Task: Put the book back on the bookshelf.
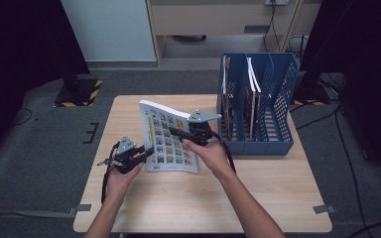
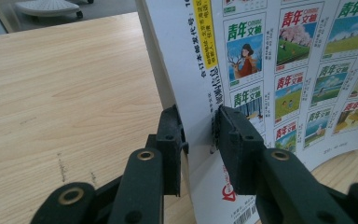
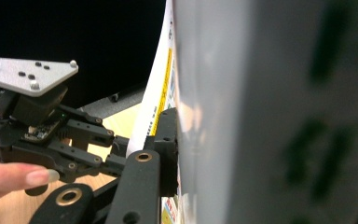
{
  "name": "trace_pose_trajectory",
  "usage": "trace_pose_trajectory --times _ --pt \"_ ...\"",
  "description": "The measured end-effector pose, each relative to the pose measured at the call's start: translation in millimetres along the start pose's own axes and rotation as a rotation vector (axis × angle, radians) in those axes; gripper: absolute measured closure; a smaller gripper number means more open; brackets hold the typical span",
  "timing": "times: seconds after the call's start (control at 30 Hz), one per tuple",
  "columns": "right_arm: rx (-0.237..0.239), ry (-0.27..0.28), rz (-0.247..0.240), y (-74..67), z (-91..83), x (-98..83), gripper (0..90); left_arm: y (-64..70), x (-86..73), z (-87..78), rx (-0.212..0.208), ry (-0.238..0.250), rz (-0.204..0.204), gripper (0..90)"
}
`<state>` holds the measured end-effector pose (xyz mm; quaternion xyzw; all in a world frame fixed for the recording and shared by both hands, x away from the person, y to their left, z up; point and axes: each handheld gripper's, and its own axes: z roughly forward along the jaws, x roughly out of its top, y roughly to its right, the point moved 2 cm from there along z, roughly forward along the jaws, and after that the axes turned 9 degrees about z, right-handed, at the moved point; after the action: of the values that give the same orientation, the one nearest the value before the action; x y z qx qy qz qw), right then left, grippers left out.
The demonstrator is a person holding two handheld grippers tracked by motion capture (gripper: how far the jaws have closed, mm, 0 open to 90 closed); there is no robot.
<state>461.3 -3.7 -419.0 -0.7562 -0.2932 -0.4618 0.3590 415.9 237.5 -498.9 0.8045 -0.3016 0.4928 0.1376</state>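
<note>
A thick magazine (image 1: 168, 141) whose cover is printed with rows of small pictures is held tilted above the wooden table (image 1: 188, 203), between both grippers. My left gripper (image 1: 146, 151) is shut on its lower left edge. In the left gripper view both pads of my left gripper (image 2: 199, 126) press on the magazine (image 2: 270, 56) near the spine. My right gripper (image 1: 178, 133) grips the right side from above. In the right gripper view, one jaw of my right gripper (image 3: 186, 140) lies flat against the magazine (image 3: 261, 116), whose blurred cover hides the other jaw. The left gripper (image 3: 51, 135) shows beyond.
A blue mesh file rack (image 1: 278, 84) stands at the table's back right, with a few magazines (image 1: 252, 79) upright in its slots. The person's forearms come in from the bottom. Dark stands and cables sit on the floor around the table.
</note>
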Motion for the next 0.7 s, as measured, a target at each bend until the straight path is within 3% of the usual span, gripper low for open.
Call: trace_pose_trajectory --times 0.33,0.53,0.7 --pt "0.003 0.024 0.000 0.2 0.5 3.6 72.9 -1.1 1.6 -1.5 0.007 0.012 -0.007 69.5" --pt "0.022 0.059 -0.014 -1.6 2.1 4.1 72.5 -6.3 2.7 -3.9 0.042 0.031 0.012 70.1" --pt "0.039 0.062 -0.009 -4.6 1.7 3.9 70.9 -6.5 1.5 -4.6 0.038 0.036 0.020 70.1"
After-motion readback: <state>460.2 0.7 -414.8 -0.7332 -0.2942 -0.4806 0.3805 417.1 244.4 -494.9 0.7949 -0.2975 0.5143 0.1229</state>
